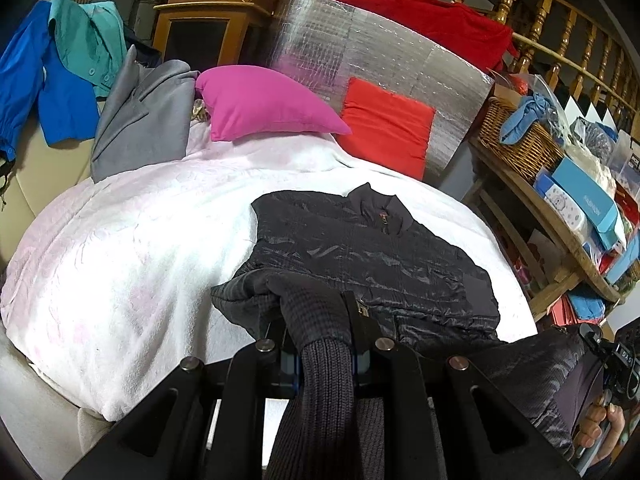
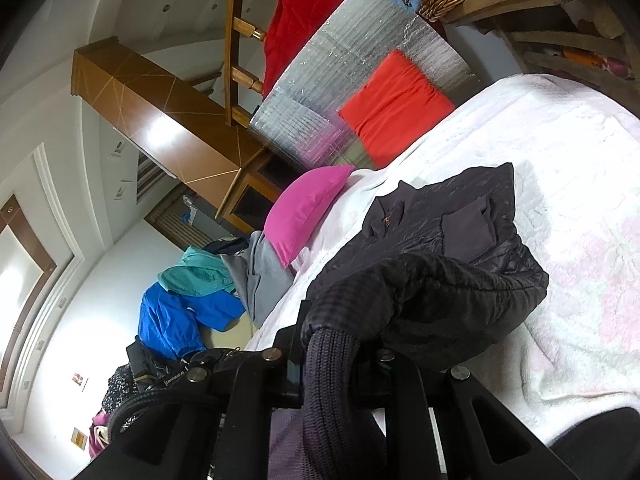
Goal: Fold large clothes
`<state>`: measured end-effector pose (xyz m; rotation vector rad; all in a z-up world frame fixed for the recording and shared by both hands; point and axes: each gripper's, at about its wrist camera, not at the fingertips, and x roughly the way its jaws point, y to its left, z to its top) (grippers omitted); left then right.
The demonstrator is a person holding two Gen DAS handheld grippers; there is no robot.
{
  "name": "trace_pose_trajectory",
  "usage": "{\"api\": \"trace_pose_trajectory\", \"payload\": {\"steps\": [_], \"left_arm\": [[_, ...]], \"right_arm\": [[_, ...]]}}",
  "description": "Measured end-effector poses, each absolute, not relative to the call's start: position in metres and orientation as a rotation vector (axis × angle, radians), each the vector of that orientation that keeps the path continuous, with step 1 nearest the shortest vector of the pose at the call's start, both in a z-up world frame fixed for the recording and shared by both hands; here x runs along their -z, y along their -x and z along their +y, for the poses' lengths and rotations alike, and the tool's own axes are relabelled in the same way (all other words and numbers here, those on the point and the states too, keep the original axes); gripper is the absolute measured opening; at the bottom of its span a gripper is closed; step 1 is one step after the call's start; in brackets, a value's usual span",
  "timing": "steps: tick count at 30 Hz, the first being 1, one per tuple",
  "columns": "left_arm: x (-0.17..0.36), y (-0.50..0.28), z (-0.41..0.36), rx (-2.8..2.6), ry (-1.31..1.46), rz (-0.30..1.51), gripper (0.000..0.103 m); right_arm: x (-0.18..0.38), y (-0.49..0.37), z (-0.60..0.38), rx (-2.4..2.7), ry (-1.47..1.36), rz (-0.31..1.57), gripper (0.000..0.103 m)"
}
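Each gripper pinches a ribbed cuff: the left gripper [image 1: 316,320] and right gripper [image 2: 340,344] have closed tight on the black jacket [image 1: 360,248], which lies ahead on the white bedspread [image 1: 120,240], sleeves likely drawn inward for folding.

A bed [image 1: 120,248] covered by a white blanket with faint pink patches carries the things. A dark quilted jacket [image 1: 360,248] lies on it, collar toward the pillows, its near part lifted off the blanket. At the head, a pink pillow [image 1: 264,104] and a red cushion [image 1: 384,128] rest against a silver foil panel [image 1: 360,40]. A grey coat [image 1: 140,120] lies at the bed's far left corner.
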<state>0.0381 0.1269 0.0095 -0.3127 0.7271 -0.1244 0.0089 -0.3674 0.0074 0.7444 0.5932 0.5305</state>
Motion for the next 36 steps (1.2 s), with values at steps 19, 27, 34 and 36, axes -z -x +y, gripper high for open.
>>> {"api": "trace_pose_trajectory", "payload": {"steps": [19, 27, 34, 36], "left_arm": [[-0.004, -0.048, 0.135, 0.088, 0.338, 0.748, 0.018], [-0.006, -0.049, 0.134, 0.082, 0.332, 0.747, 0.018], [-0.004, -0.049, 0.134, 0.077, 0.326, 0.746, 0.018], [-0.004, -0.049, 0.133, 0.075, 0.323, 0.746, 0.018]], "right_arm": [[-0.012, -0.022, -0.364, -0.497, -0.742, 0.592, 0.015], [-0.013, -0.023, -0.365, -0.494, -0.745, 0.588, 0.015], [-0.012, -0.025, -0.366, -0.492, -0.744, 0.588, 0.015], [-0.012, -0.025, -0.366, -0.491, -0.737, 0.588, 0.015]]}}
